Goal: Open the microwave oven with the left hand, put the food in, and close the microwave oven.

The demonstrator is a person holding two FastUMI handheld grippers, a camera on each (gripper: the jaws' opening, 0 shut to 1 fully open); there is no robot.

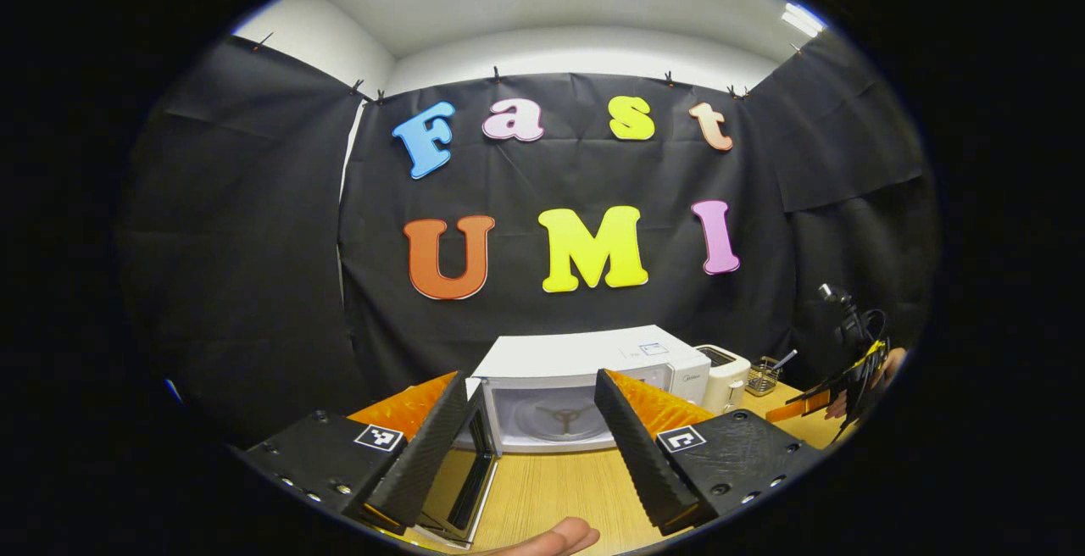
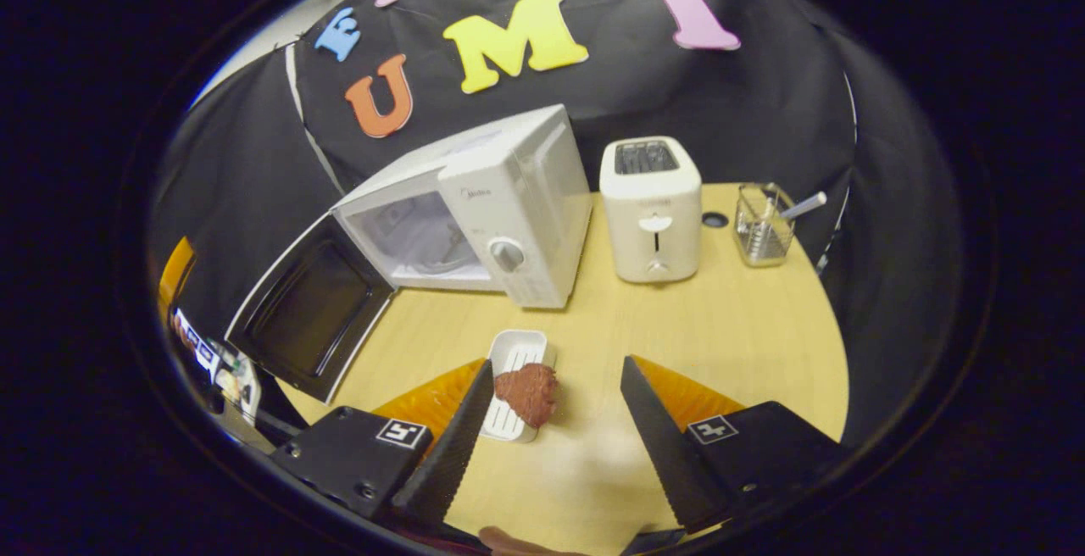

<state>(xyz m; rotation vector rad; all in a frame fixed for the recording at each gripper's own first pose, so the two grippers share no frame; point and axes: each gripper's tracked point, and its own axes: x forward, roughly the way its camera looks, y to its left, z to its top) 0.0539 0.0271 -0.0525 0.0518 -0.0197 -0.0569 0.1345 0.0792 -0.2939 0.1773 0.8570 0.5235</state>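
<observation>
Microwave (image 2: 475, 208) door (image 2: 309, 314) hangs open at left of frame; the right hand-held gripper (image 2: 555, 420), wide open and empty, should straddle the meat (image 2: 527, 393) on its tray (image 2: 514, 369), lower centre, and close gently.

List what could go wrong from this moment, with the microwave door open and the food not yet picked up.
1. The food lies half off the edge of the small white tray; the open right gripper closing on it might drag or tip the tray.
2. The microwave door swings out wide over the table, so an arm carrying food could knock it.
3. The left gripper hangs open before the microwave opening and may block the way in.
</observation>
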